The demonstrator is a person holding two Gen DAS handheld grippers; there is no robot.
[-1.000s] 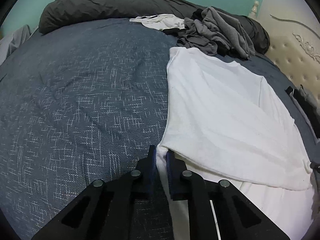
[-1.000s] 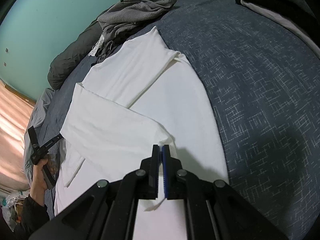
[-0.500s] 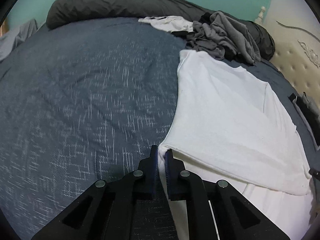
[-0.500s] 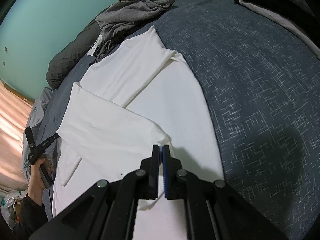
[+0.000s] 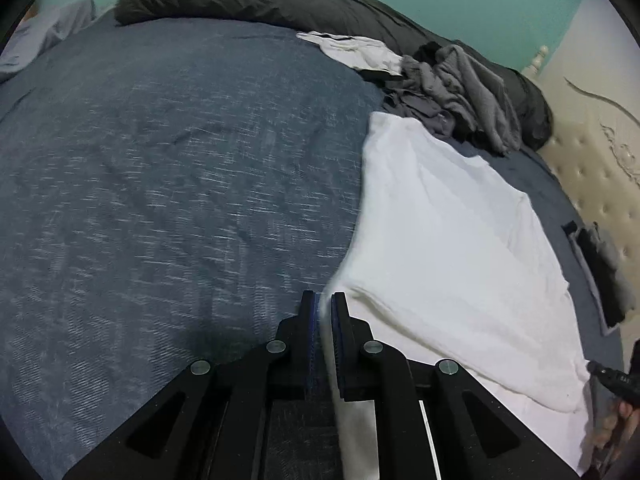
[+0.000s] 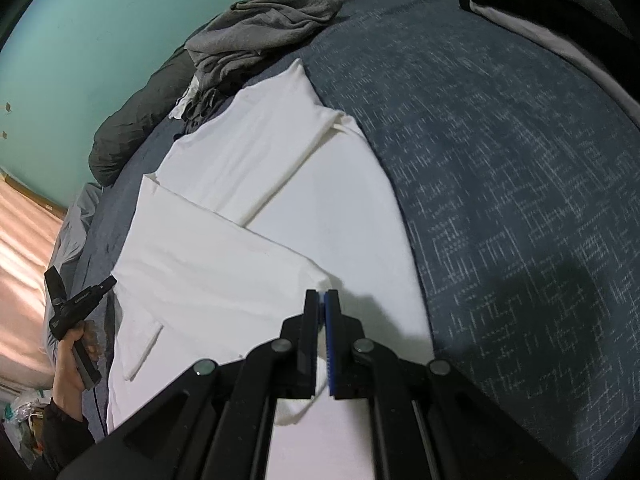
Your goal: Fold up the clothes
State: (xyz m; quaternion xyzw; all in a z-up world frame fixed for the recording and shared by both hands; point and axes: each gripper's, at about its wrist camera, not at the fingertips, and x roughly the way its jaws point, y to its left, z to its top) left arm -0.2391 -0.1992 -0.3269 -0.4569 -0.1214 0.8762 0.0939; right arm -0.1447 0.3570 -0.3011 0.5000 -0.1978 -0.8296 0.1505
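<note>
White shirt (image 5: 448, 248) lies partly folded on the blue bed (image 5: 168, 184), one flap doubled over its body. At its left corner the left gripper (image 5: 323, 300) has its jaws clenched on the cloth; further right, the right gripper (image 6: 322, 300) pinches another corner of that flap. Thin and limp, it will likely sag between holds, so corners and hems are the best places to take it.

Small pale lettering marks the other gripper's black handle (image 6: 82, 300), too blurred to read.
</note>
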